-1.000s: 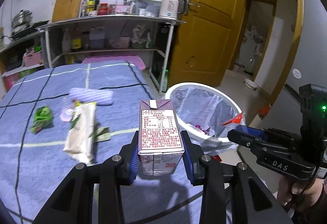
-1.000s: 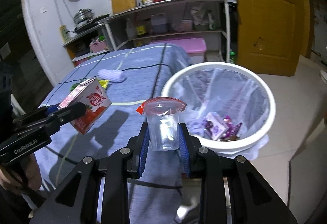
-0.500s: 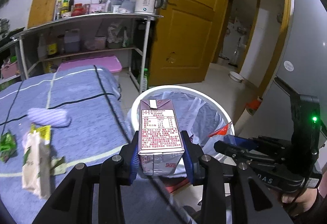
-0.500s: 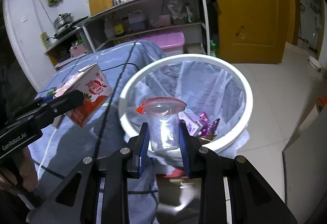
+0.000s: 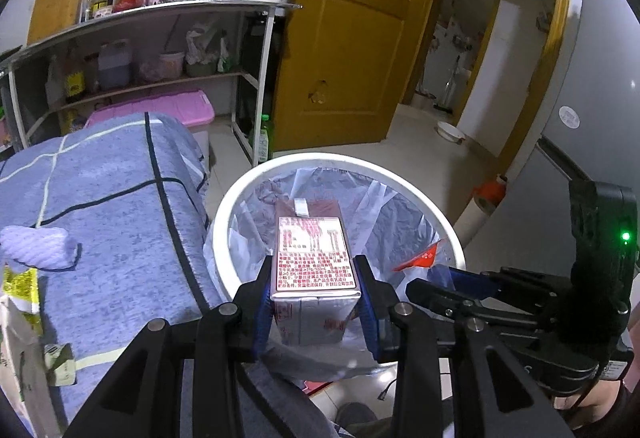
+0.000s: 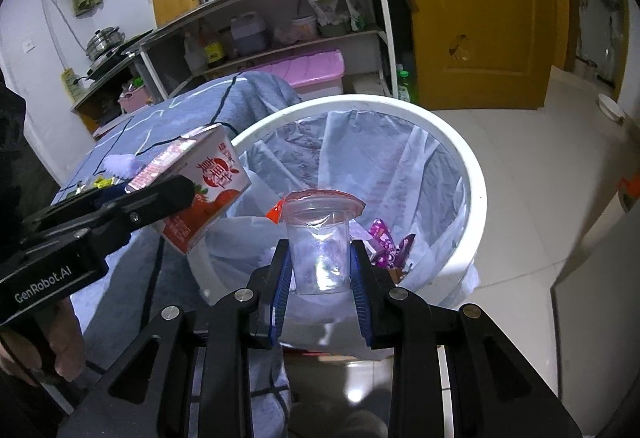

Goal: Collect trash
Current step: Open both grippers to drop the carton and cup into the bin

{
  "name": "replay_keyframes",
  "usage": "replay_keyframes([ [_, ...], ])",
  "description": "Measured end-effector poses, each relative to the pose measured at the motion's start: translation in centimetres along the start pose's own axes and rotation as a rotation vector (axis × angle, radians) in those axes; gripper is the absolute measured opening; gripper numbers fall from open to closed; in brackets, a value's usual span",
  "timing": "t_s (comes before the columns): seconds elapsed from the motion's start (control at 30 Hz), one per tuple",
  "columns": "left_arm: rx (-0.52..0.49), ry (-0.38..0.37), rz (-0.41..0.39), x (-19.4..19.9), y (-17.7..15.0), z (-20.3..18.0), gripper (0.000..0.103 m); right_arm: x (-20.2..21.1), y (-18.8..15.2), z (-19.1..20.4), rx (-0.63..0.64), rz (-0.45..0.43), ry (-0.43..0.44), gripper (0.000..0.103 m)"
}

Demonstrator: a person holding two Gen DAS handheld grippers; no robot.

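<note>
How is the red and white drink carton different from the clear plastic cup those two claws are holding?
The red and white paper drink carton is boxy and opaque; the clear plastic cup is round and see-through. The carton sits in the left gripper, the cup in the right gripper. Both hang clamped by the white lined trash bin.

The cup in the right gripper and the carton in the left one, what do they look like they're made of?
The cup looks like thin clear plastic: the bin liner shows through it, and a peeled red-edged film lid sits on top. The carton looks like coated paperboard, with glossy printed panels, sharp folded edges and a silvery foil-like seam, though its lining cannot be seen.
</note>
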State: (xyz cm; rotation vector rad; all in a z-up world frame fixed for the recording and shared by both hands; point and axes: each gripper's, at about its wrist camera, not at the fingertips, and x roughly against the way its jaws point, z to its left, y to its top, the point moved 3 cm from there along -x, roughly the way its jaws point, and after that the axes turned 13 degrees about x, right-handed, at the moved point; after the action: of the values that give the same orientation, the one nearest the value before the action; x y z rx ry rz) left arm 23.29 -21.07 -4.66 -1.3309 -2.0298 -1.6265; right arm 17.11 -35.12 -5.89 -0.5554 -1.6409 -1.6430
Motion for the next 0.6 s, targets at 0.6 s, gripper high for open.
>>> replay_keyframes([
  [0.6, 0.043, -0.021, -0.023, 2.5, -0.3, 0.6, 0.043, 1.9, -0.1, 0.2, -0.009, -0.045, -0.004, 0.046],
])
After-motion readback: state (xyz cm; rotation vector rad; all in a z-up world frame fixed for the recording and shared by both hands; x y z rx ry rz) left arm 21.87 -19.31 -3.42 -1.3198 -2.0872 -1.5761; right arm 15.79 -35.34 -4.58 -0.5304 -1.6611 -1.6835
